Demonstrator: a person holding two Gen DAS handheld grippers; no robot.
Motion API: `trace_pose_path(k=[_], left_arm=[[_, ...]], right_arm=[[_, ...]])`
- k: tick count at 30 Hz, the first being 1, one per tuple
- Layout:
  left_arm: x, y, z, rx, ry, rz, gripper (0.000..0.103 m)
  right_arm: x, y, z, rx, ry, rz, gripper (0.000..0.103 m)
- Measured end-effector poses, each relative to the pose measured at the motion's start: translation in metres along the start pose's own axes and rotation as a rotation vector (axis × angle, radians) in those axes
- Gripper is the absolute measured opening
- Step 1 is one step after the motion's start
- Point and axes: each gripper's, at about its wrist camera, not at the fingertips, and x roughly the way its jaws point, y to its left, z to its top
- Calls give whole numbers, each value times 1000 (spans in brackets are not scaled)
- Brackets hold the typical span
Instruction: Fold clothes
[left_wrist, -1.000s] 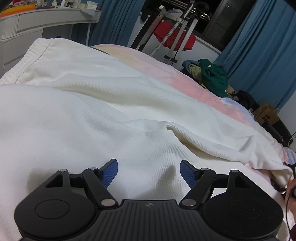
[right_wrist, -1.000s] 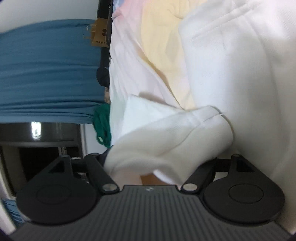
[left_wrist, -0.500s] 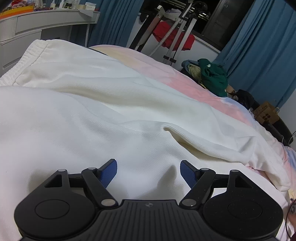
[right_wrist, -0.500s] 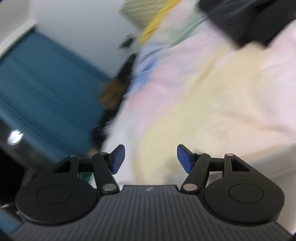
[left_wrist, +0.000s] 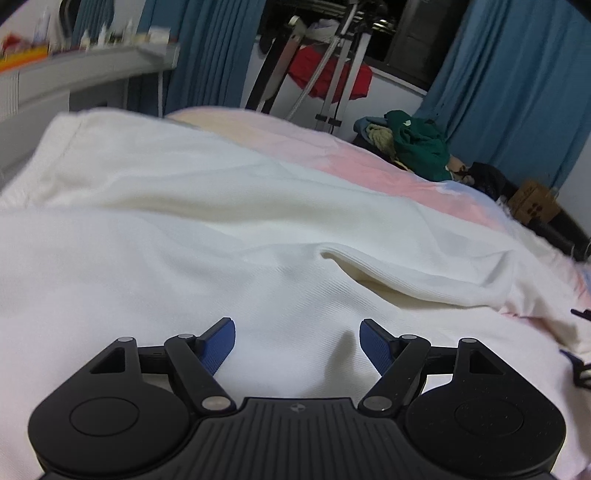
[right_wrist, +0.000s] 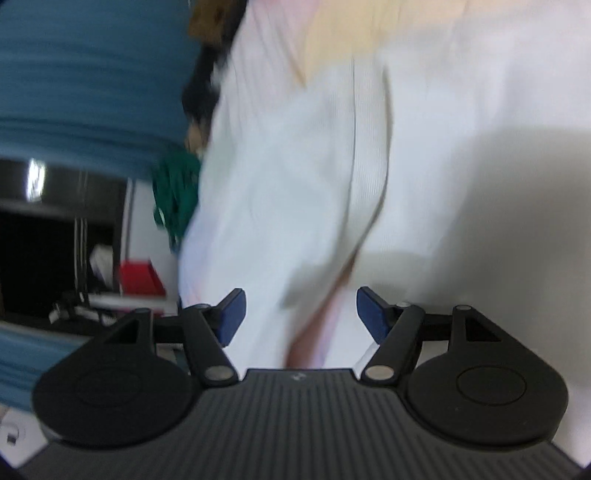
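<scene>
A large white garment (left_wrist: 184, 240) lies spread over a bed with a pastel pink and yellow sheet (left_wrist: 332, 147). A long fold runs across its right half. My left gripper (left_wrist: 296, 332) hovers low over the garment, open, with only flat cloth under its blue pads. The right wrist view is blurred and rolled sideways. It shows the same white garment (right_wrist: 295, 166) with a seam line, on the pastel sheet (right_wrist: 332, 37). My right gripper (right_wrist: 299, 306) is open above the cloth, and its pads press on nothing.
A heap of green and dark clothes (left_wrist: 417, 147) sits at the bed's far side, beside a cardboard box (left_wrist: 533, 201). Behind stand a drying rack with a red garment (left_wrist: 328, 74), blue curtains (left_wrist: 517, 92) and a cluttered white desk (left_wrist: 74, 74) at the left.
A second ago a white cuff lay bunched between the right gripper's jaws; now they are free of it, after the view swung away and back. The left gripper has kept its place.
</scene>
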Motion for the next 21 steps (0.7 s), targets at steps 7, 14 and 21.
trace_pose_path(k=[7,14,21], left_arm=[[7,-4,-2,66,-18,57,76],[4,3,5,15,-2,33,76],[3,10,14,-7,8,6,76]], right_arm=[[14,-4,27,-16,-197,33,29],[1,9,50,-213,-340,32,13],[14,-6,73,-313,-371,-127,13]])
